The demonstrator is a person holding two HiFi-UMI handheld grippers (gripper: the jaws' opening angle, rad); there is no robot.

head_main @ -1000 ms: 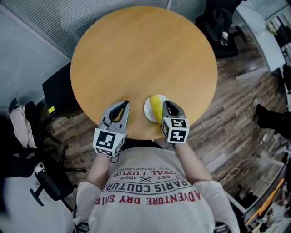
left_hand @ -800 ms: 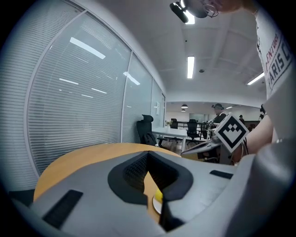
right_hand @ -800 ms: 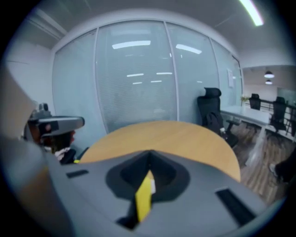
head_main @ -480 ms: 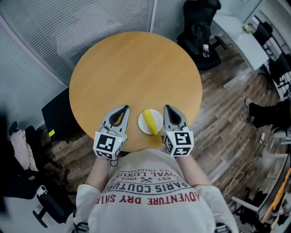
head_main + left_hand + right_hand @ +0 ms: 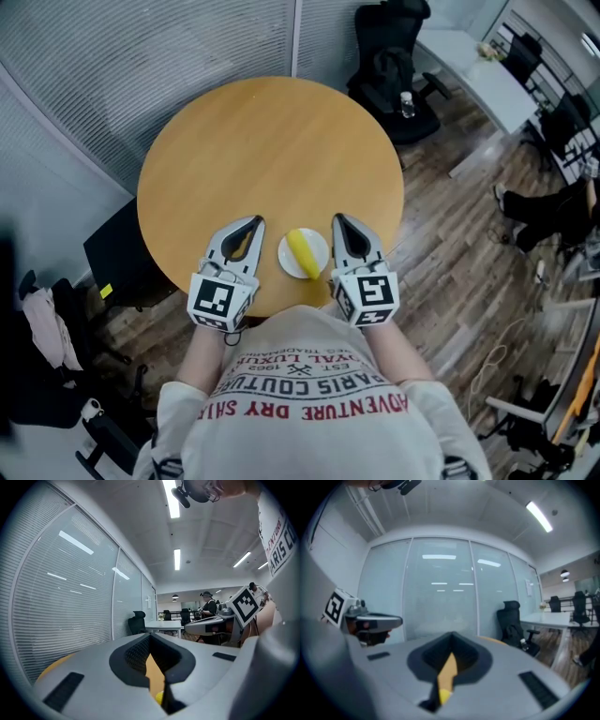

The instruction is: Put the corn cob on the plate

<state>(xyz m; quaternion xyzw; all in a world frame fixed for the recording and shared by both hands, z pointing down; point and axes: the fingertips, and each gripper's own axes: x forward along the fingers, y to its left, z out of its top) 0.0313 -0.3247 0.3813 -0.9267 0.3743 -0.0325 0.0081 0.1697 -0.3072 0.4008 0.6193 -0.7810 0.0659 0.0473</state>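
Observation:
A yellow corn cob (image 5: 301, 251) lies on a small white plate (image 5: 316, 268) near the front edge of the round wooden table (image 5: 262, 150). My left gripper (image 5: 260, 219) hovers just left of the plate, its jaws shut with nothing between them. To the plate's right, my right gripper (image 5: 337, 217) is also shut and empty. Both point level over the table, above the plate's height. In the left gripper view a sliver of yellow corn (image 5: 160, 697) shows through the gap behind the shut tips (image 5: 150, 635). The right gripper view shows the same corn (image 5: 444, 695) below its tips (image 5: 452, 633).
A black office chair (image 5: 394, 52) stands behind the table, with a white desk (image 5: 478, 75) at the far right. Dark chairs and gear (image 5: 56, 375) crowd the left floor. A glass wall with blinds (image 5: 141, 47) runs behind. A person (image 5: 206, 604) stands far off.
Both grippers have risen from the table. The right gripper has drawn back from the corn on the plate and now sits to its right. The corn stays on the plate.

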